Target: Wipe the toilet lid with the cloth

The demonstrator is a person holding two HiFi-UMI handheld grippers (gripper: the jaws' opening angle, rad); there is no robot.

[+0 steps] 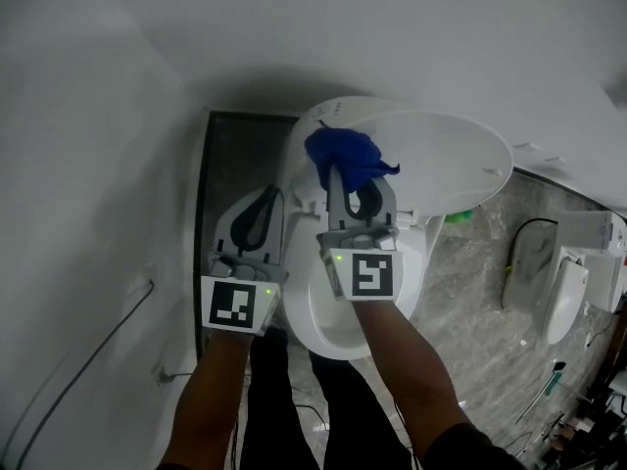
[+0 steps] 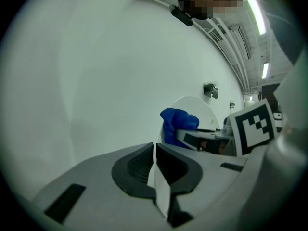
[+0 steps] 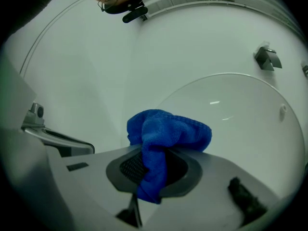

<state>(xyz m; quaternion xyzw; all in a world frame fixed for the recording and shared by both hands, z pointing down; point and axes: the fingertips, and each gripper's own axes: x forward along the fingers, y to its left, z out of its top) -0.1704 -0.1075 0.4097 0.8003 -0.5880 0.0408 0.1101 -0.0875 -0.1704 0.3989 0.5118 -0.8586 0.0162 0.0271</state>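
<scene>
Two handheld grippers are pictured above a white toilet bowl (image 1: 331, 333) whose toilet lid (image 1: 446, 160) is raised. A blue microfibre cloth (image 3: 166, 131) is clamped between the fingers of the right gripper (image 3: 154, 160), with its bunched bulk spilling just past the fingertips and a short tail hanging behind the pads. The lid lies directly ahead of those fingertips; whether cloth and lid are touching cannot be made out. The left gripper (image 2: 154, 150) is held to the left of the right gripper's fingers, its own fingers pressed together on nothing. Wiping is judged to be at its start. Only a narrow fold is pinched, so the cloth could be dragged out of the grip if rubbed hard across the lid. Should the wad be flattened, the plastic could be scraped by bare fingertips, and the upright lid could be tipped forward by a sideways catch.
</scene>
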